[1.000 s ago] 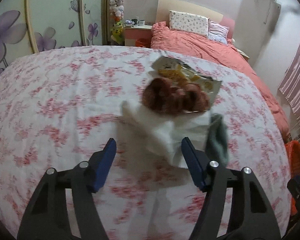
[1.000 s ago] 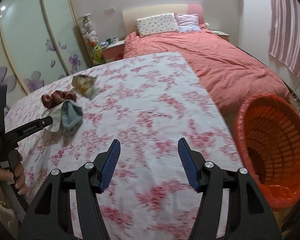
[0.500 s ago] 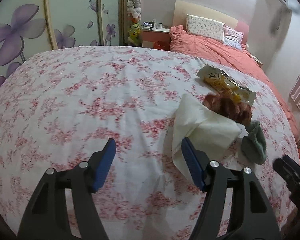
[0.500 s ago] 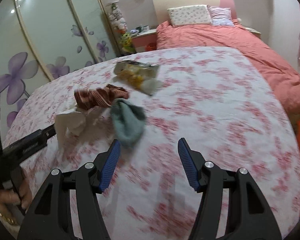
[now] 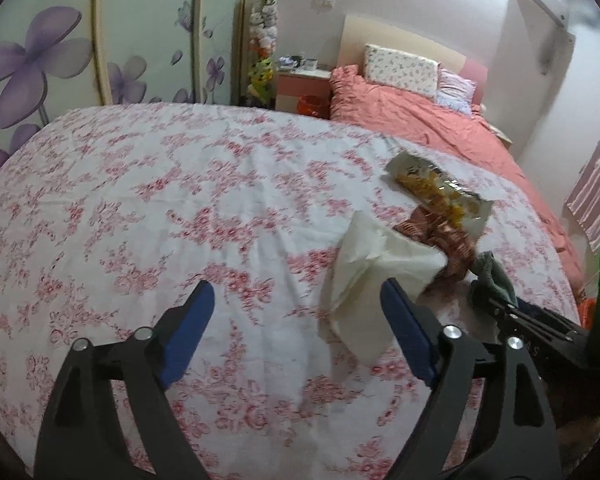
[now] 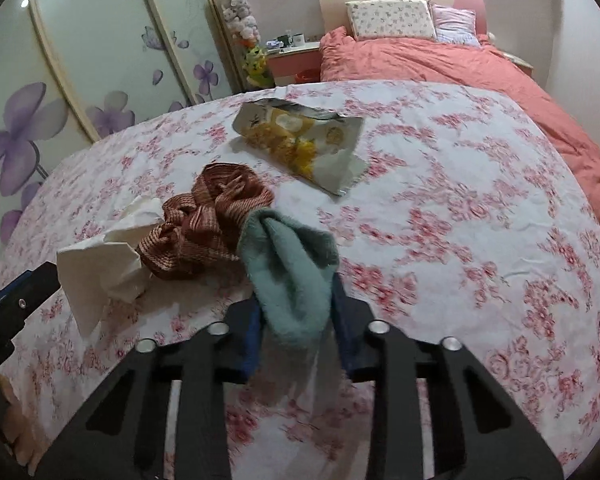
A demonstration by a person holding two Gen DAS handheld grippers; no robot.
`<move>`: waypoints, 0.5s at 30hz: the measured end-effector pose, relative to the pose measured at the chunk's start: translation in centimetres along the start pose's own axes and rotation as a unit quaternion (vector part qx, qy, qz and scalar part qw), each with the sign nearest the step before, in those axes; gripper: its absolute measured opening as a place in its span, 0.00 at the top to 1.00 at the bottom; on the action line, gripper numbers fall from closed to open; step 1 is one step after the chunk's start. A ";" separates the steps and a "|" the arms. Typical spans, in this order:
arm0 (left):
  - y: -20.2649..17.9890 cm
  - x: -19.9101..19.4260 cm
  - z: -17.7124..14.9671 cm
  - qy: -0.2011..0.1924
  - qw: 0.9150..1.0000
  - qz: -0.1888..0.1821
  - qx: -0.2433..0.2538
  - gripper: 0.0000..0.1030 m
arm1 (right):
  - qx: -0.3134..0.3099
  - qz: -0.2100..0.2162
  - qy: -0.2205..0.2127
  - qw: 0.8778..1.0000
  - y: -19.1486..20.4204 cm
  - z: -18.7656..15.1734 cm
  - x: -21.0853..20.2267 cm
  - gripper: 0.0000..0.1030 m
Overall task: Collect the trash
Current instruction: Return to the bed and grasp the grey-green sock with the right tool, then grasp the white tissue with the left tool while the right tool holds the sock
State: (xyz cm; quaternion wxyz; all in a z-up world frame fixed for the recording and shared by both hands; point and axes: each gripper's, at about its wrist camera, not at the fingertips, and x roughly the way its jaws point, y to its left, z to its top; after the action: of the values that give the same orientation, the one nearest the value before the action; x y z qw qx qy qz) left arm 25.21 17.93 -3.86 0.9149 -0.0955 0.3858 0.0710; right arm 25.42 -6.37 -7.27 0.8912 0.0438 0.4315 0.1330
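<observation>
Trash on the flowered bed (image 6: pixel 460 208): a crumpled white tissue (image 6: pixel 100 264) and an open yellow snack bag (image 6: pixel 300 140), print unreadable, flank a brown cloth (image 6: pixel 204 228). Right gripper (image 6: pixel 296 332) jaws are closing on a teal sock (image 6: pixel 288 276) beside it; left gripper (image 5: pixel 300 332) jaws are opening, empty, by the tissue.

Floral bedspread (image 5: pixel 180 200), coral duvet (image 6: pixel 480 68), two pillows, and flower-painted wardrobe doors (image 5: pixel 40 60).
</observation>
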 end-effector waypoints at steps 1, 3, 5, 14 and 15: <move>-0.4 -0.1 0.0 -0.003 1.000 -0.006 0.003 0.15 | 0.003 -0.006 -0.005 1.000 -0.5 -0.1 -0.4 0.75; -1.2 -0.2 -0.1 -0.007 1.000 -0.015 0.009 0.13 | 0.013 -0.027 -0.015 0.999 -1.9 -0.4 -1.3 0.77; -2.1 -0.3 -0.2 -0.010 1.000 -0.023 0.017 0.10 | 0.034 -0.053 -0.020 0.998 -4.0 -0.8 -2.3 0.77; -5.7 1.2 -1.2 -0.009 0.997 0.011 0.074 0.08 | 0.057 -0.091 -0.023 0.994 -8.1 -2.3 -3.6 0.77; -5.7 1.6 -1.2 -0.009 0.997 0.016 0.077 0.08 | 0.054 -0.092 -0.023 0.994 -8.0 -2.3 -3.6 0.77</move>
State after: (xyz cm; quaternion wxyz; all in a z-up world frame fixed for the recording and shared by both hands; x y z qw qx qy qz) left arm 26.62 12.17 -5.15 0.9215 -0.0179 0.3838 0.0568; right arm 23.06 -15.11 -7.56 0.9058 0.0552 0.4193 0.0256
